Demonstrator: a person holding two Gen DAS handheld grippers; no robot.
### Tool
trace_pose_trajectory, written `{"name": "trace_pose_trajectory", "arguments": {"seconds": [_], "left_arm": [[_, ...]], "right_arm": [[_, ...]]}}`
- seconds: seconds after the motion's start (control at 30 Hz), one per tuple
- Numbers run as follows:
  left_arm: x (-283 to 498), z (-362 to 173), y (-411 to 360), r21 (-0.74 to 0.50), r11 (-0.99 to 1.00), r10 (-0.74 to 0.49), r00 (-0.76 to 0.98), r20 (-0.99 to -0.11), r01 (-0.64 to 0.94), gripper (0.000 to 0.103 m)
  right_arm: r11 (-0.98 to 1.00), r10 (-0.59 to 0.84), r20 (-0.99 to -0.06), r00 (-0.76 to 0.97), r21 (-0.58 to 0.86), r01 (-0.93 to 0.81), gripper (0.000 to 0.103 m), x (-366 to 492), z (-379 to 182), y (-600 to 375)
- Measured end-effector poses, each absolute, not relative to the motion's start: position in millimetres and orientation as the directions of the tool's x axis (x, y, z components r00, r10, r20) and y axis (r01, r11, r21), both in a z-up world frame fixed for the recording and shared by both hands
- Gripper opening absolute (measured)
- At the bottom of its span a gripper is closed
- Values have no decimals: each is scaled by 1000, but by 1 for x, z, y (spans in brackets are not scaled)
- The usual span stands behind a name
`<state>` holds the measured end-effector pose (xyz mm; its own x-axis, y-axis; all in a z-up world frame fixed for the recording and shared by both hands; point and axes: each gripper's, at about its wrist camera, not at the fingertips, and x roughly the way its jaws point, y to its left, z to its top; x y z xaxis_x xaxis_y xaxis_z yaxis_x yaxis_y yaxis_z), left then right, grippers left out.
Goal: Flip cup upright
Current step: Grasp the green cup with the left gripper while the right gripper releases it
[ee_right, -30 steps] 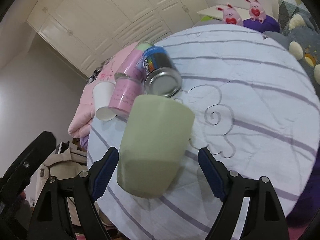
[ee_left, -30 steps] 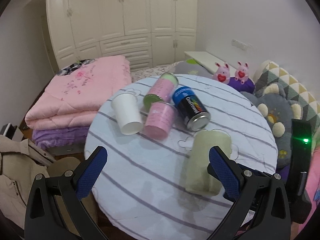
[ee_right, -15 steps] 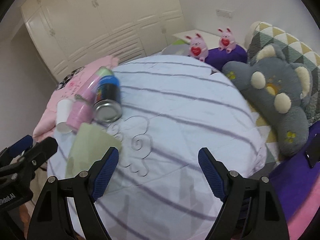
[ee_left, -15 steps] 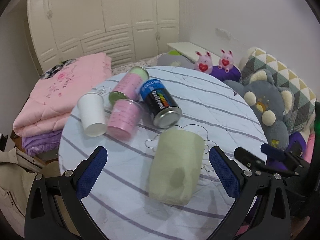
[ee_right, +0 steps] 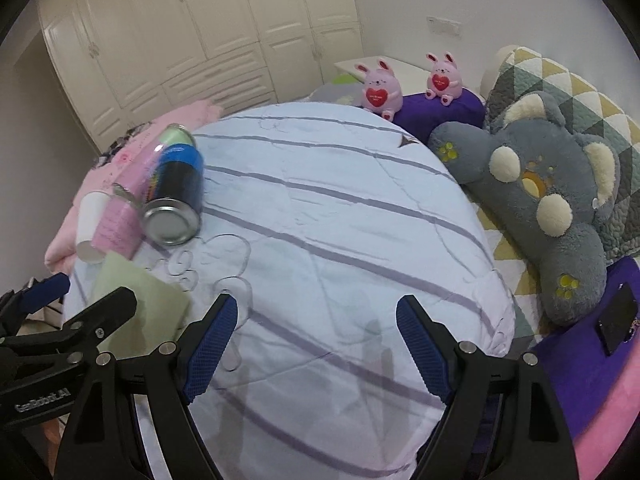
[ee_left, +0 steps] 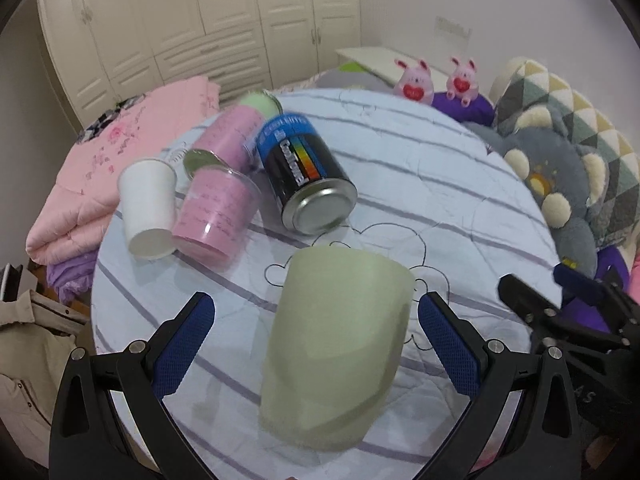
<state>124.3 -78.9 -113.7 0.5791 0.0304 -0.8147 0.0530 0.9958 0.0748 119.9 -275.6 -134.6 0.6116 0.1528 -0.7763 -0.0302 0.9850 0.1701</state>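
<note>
Since earlier, left gripper (ee_left: pixel 312 336) is brought astride the green cup (ee_left: pixel 336 344), spread wide; closing is required next.

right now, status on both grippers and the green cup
Left gripper open around green cup, not touching. Right gripper open, empty. Cup lying down. Blue can just beyond.

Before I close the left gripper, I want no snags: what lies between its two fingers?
In the left wrist view, only the pale green cup sits between the open left gripper fingers, on the striped cloth; neither pad visibly touches it.
</note>
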Motion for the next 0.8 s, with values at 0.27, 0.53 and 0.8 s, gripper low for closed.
{"name": "trace_pose_trajectory", "arguments": {"seconds": [0.27, 0.53, 0.8], "left_arm": [[144, -131, -86, 74, 995, 29, 515, -857, 67, 103], [148, -148, -96, 101, 991, 46, 479, -877, 90, 101], [145, -136, -88, 66, 995, 16, 522, -853, 78, 81]], "right_arm": [[981, 166, -785, 597, 193, -20, 83, 130, -140, -285], [980, 168, -793, 586, 197, -15, 83, 133, -144, -286], [977, 191, -791, 582, 208, -38, 83, 133, -141, -279]]}}
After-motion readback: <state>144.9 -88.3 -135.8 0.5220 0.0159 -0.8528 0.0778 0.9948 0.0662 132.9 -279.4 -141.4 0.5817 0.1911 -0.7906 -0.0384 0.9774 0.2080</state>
